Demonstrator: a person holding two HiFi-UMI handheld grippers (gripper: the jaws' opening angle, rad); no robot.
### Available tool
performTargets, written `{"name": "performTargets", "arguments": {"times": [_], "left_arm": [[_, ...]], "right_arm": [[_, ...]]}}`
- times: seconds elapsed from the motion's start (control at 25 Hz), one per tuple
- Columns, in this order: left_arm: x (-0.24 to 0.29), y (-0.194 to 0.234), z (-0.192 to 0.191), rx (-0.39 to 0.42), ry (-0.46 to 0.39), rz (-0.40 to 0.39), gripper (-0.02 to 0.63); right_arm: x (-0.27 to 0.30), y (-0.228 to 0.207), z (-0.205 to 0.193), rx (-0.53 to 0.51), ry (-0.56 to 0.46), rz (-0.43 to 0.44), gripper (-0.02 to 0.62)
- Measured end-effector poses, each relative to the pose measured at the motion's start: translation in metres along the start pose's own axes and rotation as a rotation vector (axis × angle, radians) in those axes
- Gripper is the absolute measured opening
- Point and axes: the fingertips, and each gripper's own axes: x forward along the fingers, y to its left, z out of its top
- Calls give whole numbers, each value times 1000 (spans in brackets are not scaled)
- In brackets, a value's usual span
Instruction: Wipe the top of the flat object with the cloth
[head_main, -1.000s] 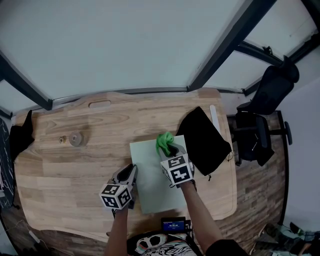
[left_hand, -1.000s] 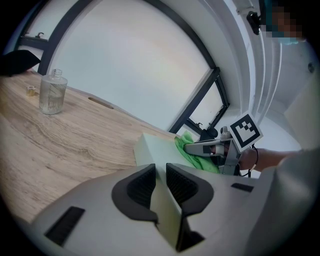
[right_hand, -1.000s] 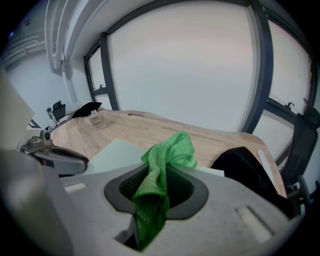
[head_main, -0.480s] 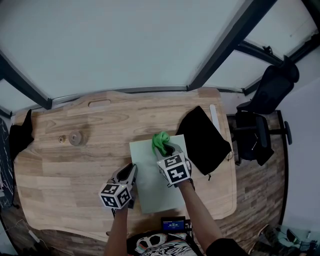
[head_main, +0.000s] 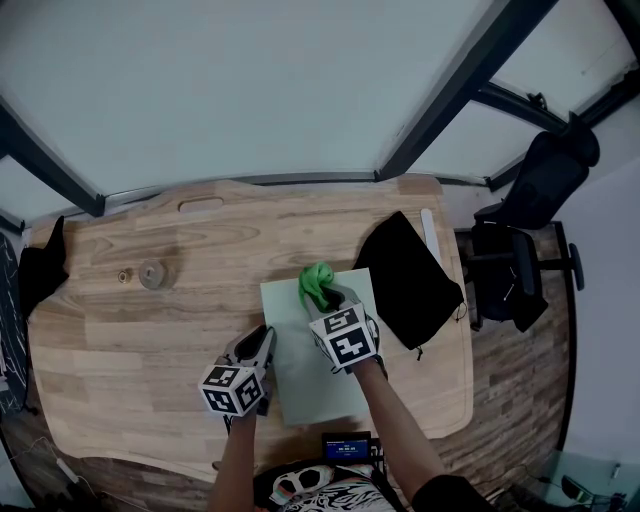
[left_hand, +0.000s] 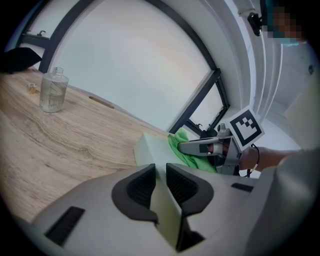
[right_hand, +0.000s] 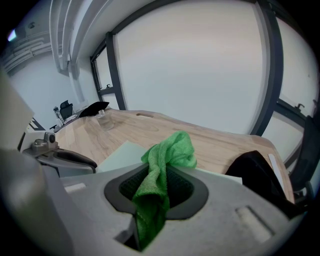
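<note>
- The pale green board (head_main: 300, 365) lies flat on the wooden table (head_main: 150, 340), near the front edge and right in front of the person.
- The left gripper (head_main: 264, 340) is at the board's left edge. Its jaws are pressed onto that thin edge and pinch it, so the board is held in place.
- The right gripper (head_main: 335, 297) is over the far end of the board. Its jaws are squeezed onto the green cloth (head_main: 318, 283), and a soft bunch of cloth sticks out past the tips.
- The cloth sits on the board's far part, a bit left of the far right corner. It looks like it touches the top, but from above it is hard to be sure.
- A black bag (head_main: 405, 275) lies just beside the board on the right. A glass bottle (head_main: 152, 276) stands well apart on the left.
- The job in hand is the wiping, and most of the board is between the cloth and the person.
- To do it well, the cloth should press down softly and slide in long, even lines from edge to edge.
- The left gripper should keep a firm pinch so the board does not slip.
- The hard tips of the right gripper should stay off the board, so only the cloth rubs it.
- The wipe should stop at the right edge so it does not push the bag.
</note>
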Motion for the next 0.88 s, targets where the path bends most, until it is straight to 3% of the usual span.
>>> {"name": "performTargets", "arguments": {"times": [0.88], "left_arm": [[0, -1, 0, -6, 0, -7, 67]], "right_arm": [[12, 31, 13, -43, -8, 72, 89]]}}
